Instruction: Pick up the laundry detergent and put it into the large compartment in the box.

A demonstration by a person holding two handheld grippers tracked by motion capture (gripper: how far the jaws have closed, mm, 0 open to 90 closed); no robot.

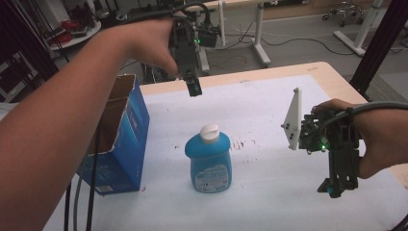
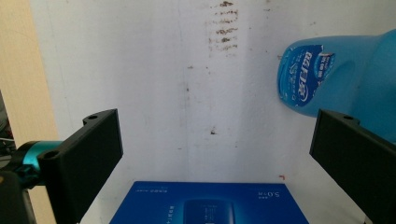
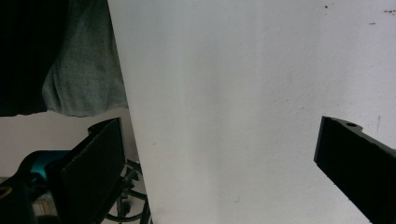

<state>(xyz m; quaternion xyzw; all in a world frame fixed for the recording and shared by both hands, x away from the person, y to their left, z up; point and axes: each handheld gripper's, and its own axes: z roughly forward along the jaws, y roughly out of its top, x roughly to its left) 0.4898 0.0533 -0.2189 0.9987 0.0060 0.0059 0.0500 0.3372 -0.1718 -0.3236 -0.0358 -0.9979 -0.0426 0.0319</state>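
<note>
A blue bottle (image 1: 208, 161) with a white cap stands upright in the middle of the white table cover (image 1: 260, 106). Left of it stands an open blue cardboard box (image 1: 120, 139). My left gripper (image 1: 194, 87) hangs high above the table behind the bottle, pointing down, jaws wide apart and empty. In the left gripper view the bottle (image 2: 336, 77) lies at the upper right and the box (image 2: 210, 205) at the bottom. My right gripper (image 1: 332, 188) is held over the table's right side, pointing down, open and empty, well clear of the bottle.
The wooden table edge (image 1: 337, 79) shows at the right and far side. Brown smudges (image 1: 239, 143) mark the cover just right of the bottle. Desk legs, cables and an office chair base (image 1: 349, 12) stand on the floor beyond the table.
</note>
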